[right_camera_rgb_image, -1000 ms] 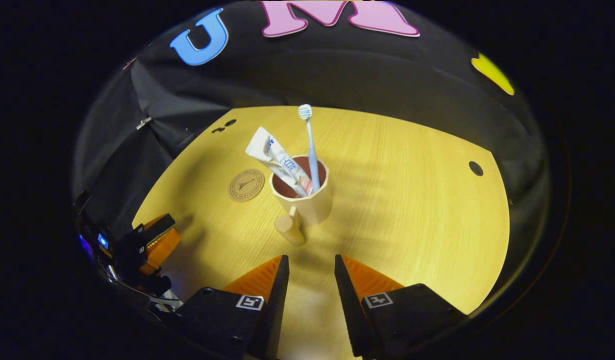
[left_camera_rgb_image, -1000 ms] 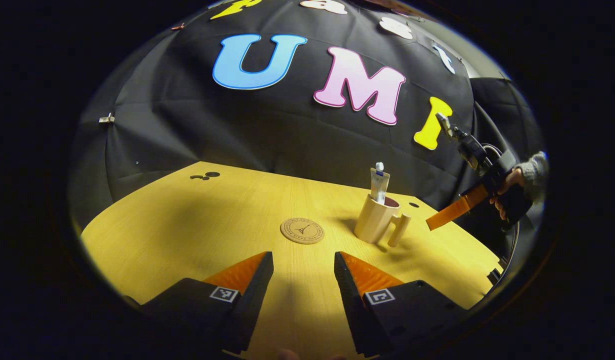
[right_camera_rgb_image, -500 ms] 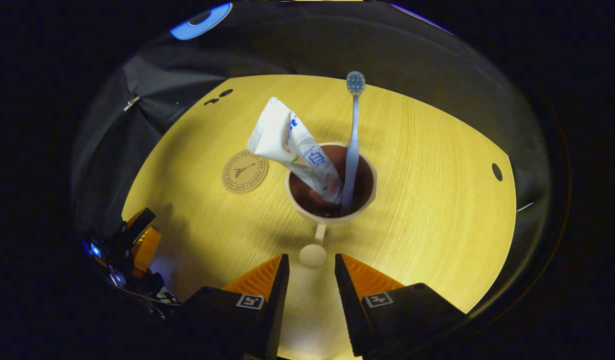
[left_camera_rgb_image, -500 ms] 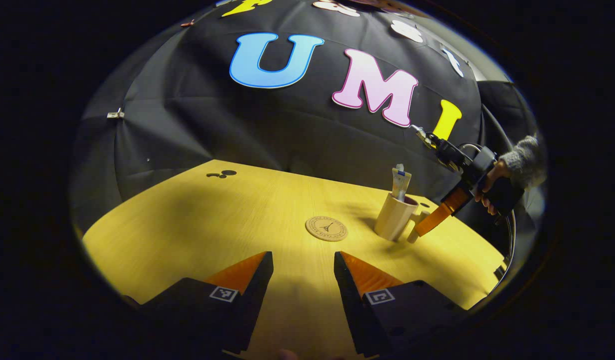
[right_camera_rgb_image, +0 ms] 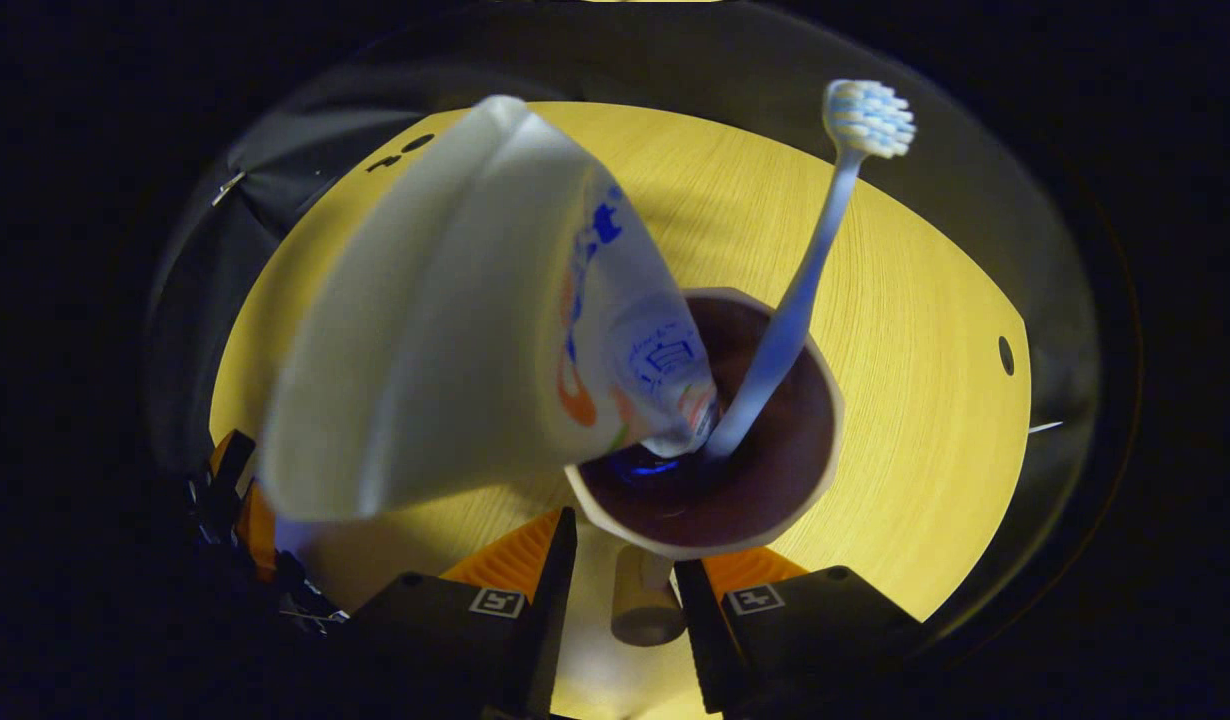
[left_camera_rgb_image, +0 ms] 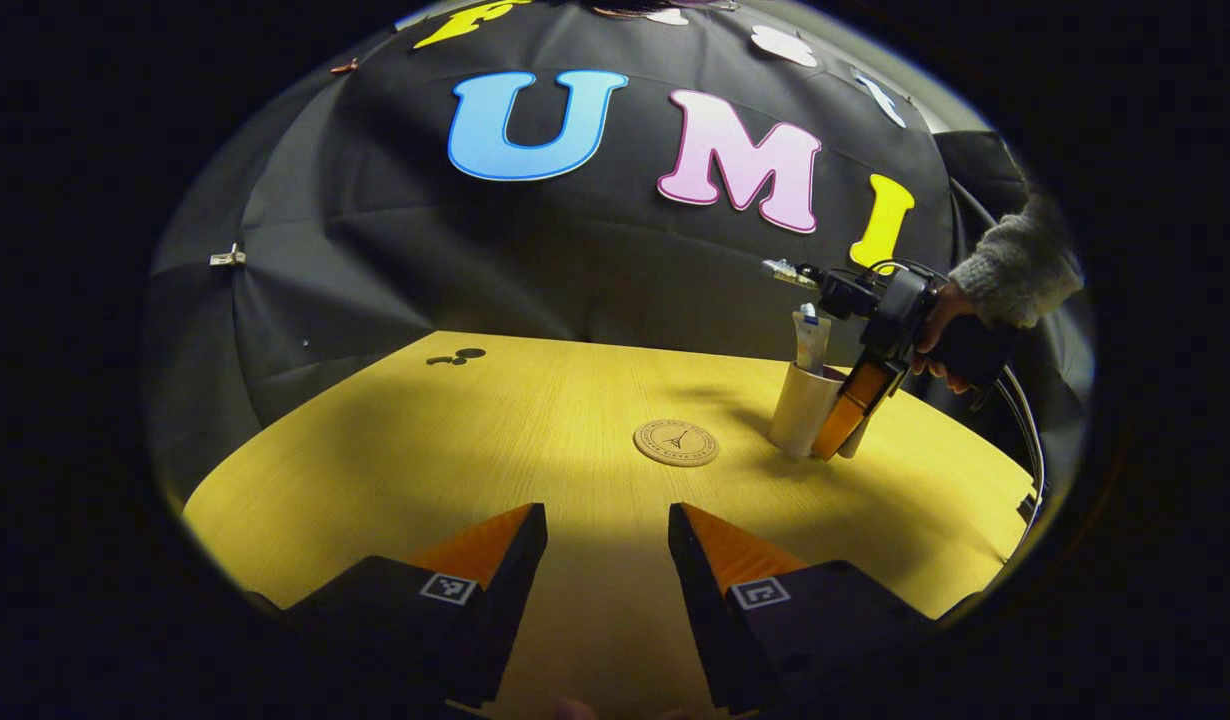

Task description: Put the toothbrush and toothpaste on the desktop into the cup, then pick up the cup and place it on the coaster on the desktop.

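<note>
The right gripper [right_camera_rgb_image: 620, 560] stands with its fingers apart on either side of the cup's handle [right_camera_rgb_image: 647, 608], not yet pressing, probably because the handle gives the firmest hold for lifting. The cup [right_camera_rgb_image: 715, 470], already holding the paste [right_camera_rgb_image: 495, 330] and brush [right_camera_rgb_image: 805, 290], stands just beside the coaster [left_camera_rgb_image: 676, 442]. The left gripper [left_camera_rgb_image: 605, 545] hangs apart and empty over the desk [left_camera_rgb_image: 495, 440], well clear.

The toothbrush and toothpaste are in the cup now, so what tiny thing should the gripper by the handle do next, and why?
Probably close: the right hand-held gripper is open with the cup's handle between its fingers. The cup stands beside the coaster, not on it, so it needs gripping before lifting.
</note>
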`<state>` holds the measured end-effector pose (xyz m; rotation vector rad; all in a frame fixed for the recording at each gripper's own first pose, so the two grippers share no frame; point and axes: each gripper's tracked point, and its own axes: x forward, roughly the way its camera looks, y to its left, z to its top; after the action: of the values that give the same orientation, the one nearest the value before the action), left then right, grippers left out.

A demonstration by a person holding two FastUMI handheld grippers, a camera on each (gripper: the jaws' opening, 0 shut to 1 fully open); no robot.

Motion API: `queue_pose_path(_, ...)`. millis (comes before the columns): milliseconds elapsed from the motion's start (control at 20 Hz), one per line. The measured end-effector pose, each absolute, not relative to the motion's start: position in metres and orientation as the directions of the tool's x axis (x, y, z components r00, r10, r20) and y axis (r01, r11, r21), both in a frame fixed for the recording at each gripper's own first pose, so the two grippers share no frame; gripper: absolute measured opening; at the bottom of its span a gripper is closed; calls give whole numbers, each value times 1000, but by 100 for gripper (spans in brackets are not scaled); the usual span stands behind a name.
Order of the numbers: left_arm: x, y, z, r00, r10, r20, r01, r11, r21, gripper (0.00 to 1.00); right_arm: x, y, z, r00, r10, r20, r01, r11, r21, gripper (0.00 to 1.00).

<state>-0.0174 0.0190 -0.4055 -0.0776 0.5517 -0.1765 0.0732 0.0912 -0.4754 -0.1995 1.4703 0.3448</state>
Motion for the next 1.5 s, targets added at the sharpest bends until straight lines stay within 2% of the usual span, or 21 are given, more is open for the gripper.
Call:
queue_pose_path(50,-18,21,-404,838,-185,-514,140,982,-126,77,73,89,-479,58,94,-994,-346,936,69,65)
queue_pose_path(200,-19,24,-406,835,-176,-521,122,983,-137,77,68,87,-485,24,80,-997,-332,941,67,37)
queue_pose_path(300,-17,26,-412,832,-167,-529,113,985,-133,77,70,86,-485,36,84,-996,-368,928,65,29)
queue_pose_path(350,-16,26,-412,832,-164,-530,109,985,-134,77,71,86,-482,49,86,-995,-384,921,61,33)
queue_pose_path(500,-15,29,-414,833,-165,-528,102,984,-146,77,73,88,-477,80,105,-991,-393,917,66,29)
queue_pose_path(650,-18,31,-416,836,-158,-525,99,985,-140,77,78,96,-466,104,136,-985,-385,919,87,31)
queue_pose_path(750,-18,29,-412,836,-156,-526,98,986,-136,77,80,106,-456,110,161,-981,-386,916,107,27)
queue_pose_path(800,-19,29,-410,837,-153,-526,98,987,-131,77,82,113,-453,117,174,-978,-395,912,115,35)
queue_pose_path(850,-20,29,-409,838,-150,-524,99,987,-126,77,85,121,-449,124,187,-975,-407,905,122,35)
queue_pose_path(900,-21,29,-407,840,-147,-523,98,988,-121,77,86,131,-447,121,200,-972,-422,897,132,35)
queue_pose_path(950,-23,30,-406,839,-141,-525,93,989,-118,77,87,142,-445,118,217,-969,-435,888,146,31)
queue_pose_path(1000,-24,33,-405,839,-136,-526,86,989,-118,77,88,153,-445,114,232,-966,-448,880,158,35)
queue_pose_path(1050,-25,34,-405,839,-132,-529,80,990,-120,77,88,165,-445,107,245,-964,-464,870,170,31)
queue_pose_path(1100,-26,35,-405,838,-126,-530,72,990,-121,77,89,176,-446,103,261,-960,-479,859,182,31)
queue_pose_path(1150,-29,38,-404,839,-121,-531,66,990,-121,77,89,187,-447,93,275,-957,-495,847,195,35)
queue_pose_path(1500,-39,51,-401,841,-95,-533,29,991,-131,77,83,225,-470,37,282,-959,-543,811,217,35)
